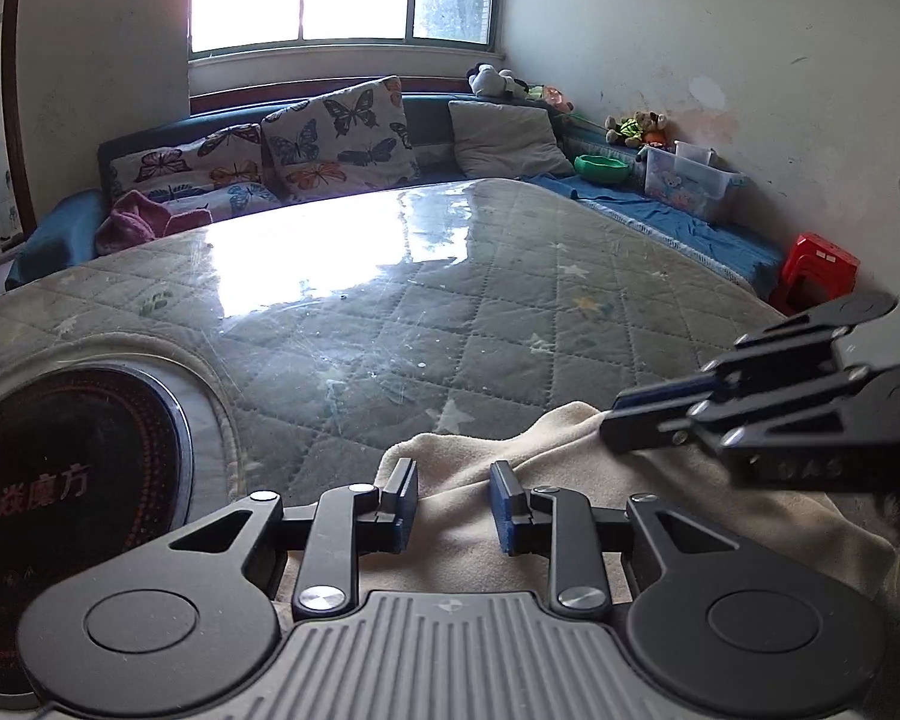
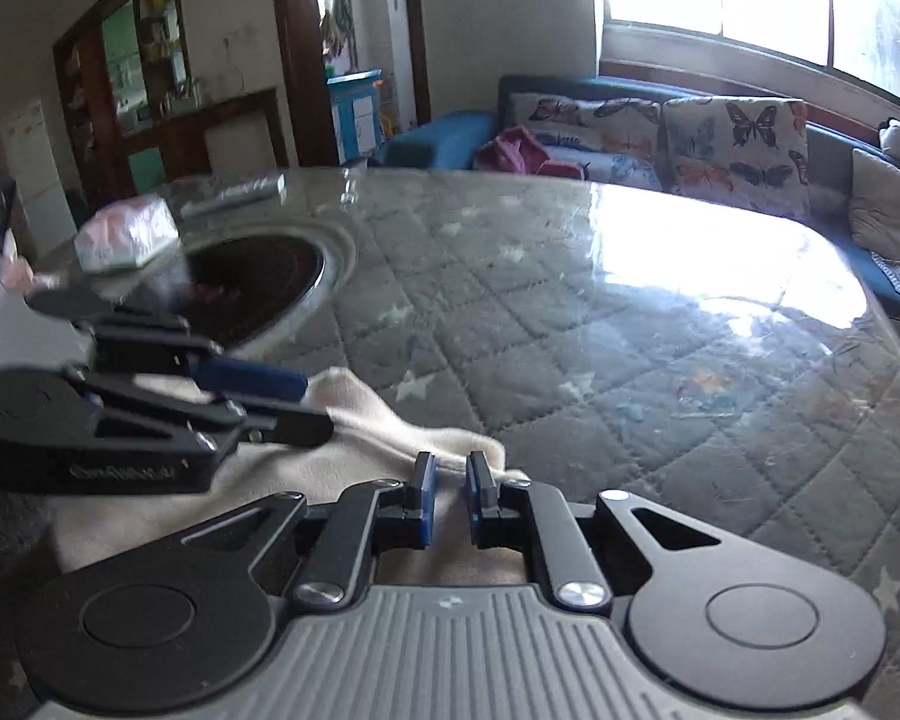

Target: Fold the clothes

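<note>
- Cream cloth point(image 1: 510, 480) bunched at the near edge of the table, draped under both grippers and rumpled into a ridge that runs toward the table's middle.
- Left gripper point(image 1: 453, 507) low over the cloth, jaws partly spread – cloth visible in the gap, but the blue pads point(image 1: 501, 507) not plainly pressing on it.
- Right gripper point(image 2: 450, 495) just beside it, jaws drawn nearly together, with a fold of the cloth's edge between the pads; whether they truly pinch it cannot be told from either view.
- In the left wrist view, right gripper point(image 1: 624, 420) reaching in from the right, tips touching the cloth's far ridge.
- In the right wrist view, left gripper point(image 2: 306, 402) coming in from the left, blurred, tips at the cloth's raised edge.
- Quilted table cover point(image 1: 450, 312) with star prints under a glossy clear sheet – bright window glare across it.
- Round black cooktop point(image 1: 72, 510) set into the table, left of the cloth and apart from it.
- Pale wrapped packet point(image 2: 126, 234) beyond the cooktop.
- Butterfly cushions point(image 1: 342, 132) on the sofa behind the table.
</note>
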